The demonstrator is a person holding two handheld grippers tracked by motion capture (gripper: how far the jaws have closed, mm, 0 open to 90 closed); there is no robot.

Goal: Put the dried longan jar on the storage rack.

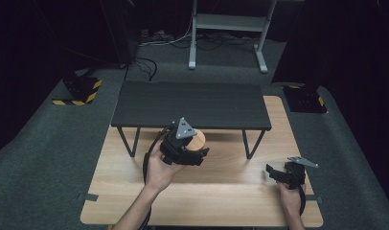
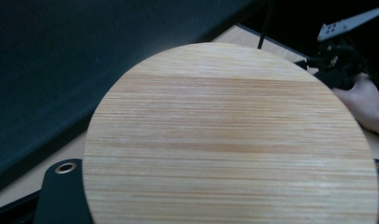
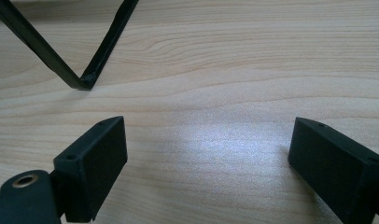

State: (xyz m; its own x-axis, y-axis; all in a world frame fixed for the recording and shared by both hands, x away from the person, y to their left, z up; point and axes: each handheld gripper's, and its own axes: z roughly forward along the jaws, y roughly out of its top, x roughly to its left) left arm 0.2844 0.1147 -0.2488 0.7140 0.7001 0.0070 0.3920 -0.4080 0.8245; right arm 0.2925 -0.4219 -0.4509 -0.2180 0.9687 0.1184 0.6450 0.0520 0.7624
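A round, pale wooden disc (image 1: 199, 139) is held above the table, just in front of the black bench, with my left gripper (image 1: 195, 152) shut on it. In the left gripper view the disc's flat grained face (image 2: 229, 135) is very close, and a black jaw pokes out at each lower corner. My right gripper (image 1: 274, 173) rests low over the table near its right front corner. It is open, its two black pads (image 3: 99, 158) wide apart with bare wood between them (image 3: 211, 154).
A low black bench (image 1: 190, 103) on thin V-shaped legs (image 3: 85, 79) stands on the far half of the wooden table (image 1: 221, 196). The person's right hand (image 2: 365, 100) appears far off in the left gripper view. Dark carpet surrounds the table.
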